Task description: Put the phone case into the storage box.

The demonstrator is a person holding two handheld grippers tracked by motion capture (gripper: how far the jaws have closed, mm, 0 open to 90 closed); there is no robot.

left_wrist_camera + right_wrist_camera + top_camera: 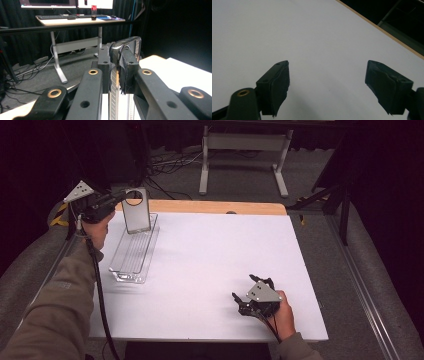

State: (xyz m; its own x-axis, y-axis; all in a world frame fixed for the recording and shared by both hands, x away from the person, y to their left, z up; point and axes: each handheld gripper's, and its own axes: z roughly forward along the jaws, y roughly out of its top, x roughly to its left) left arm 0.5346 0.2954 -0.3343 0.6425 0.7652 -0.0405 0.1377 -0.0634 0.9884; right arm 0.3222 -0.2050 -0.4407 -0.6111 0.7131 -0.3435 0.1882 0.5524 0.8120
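We are holding a flat metal plate with the left gripper, whose fingers are closed tight on its upper edge — the left gripper view is looking straight down that thin, shiny edge. The plate is standing upright at the far end of a clear plastic tray, which is lying on the left part of the white surface. Whether the plate's lower edge is touching the tray floor or hanging just above it, we cannot tell.

We are judging the step in hand to be either setting the plate into the tray or lifting it out of it. If it is going in, the next move is calling for tipping the top towards us and lowering it flat before the fingers let go.

The plate's long axis is running vertically, its broad face turning towards us, while the tray's long axis is running away from us.

The right gripper is resting low near the front right of the surface — its fingers are spread wide and holding nothing.
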